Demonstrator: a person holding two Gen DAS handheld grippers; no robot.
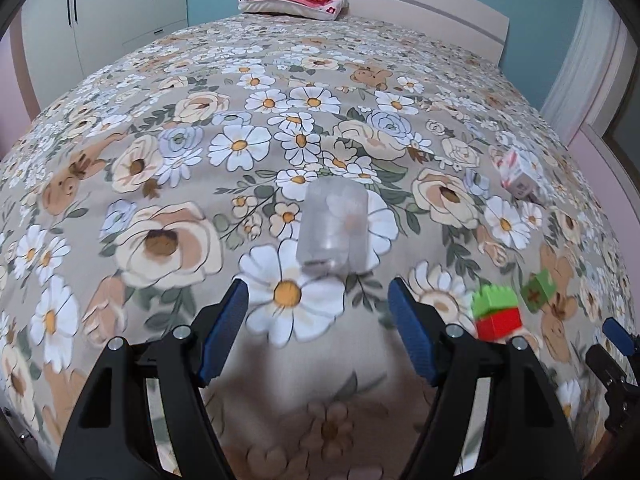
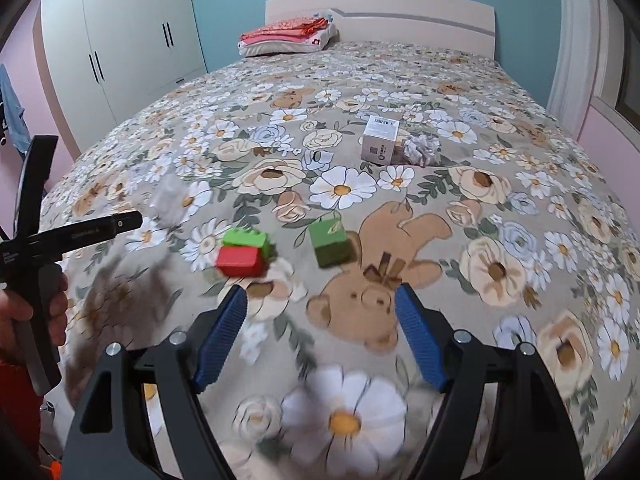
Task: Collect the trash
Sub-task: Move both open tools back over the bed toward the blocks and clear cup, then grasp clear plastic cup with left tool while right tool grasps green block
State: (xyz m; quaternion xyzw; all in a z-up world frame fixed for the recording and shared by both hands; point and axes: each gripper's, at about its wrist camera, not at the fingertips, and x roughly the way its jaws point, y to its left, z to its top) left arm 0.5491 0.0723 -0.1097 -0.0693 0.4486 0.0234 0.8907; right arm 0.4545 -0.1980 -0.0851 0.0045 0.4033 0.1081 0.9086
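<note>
A clear plastic cup [image 1: 332, 228] lies on its side on the floral bedspread [image 1: 168, 184], just beyond my left gripper [image 1: 318, 300], which is open and empty. In the right wrist view the cup [image 2: 170, 200] is a faint blur at the left. My right gripper [image 2: 320, 300] is also open and empty, hovering over the bedspread [image 2: 500, 208]. Further up the bed stand a white box [image 2: 380, 144] and a crumpled paper ball [image 2: 420, 150] beside it. The left wrist view shows that box [image 1: 518, 174] at the right.
A red-and-green toy block [image 2: 244, 254] and a green cube [image 2: 332, 246] lie just ahead of the right gripper. A pillow with folded red cloth [image 2: 288, 36] sits by the headboard [image 2: 400, 16]. A wardrobe [image 2: 120, 52] stands to the left. A hand [image 2: 24, 312] holds the left gripper's handle.
</note>
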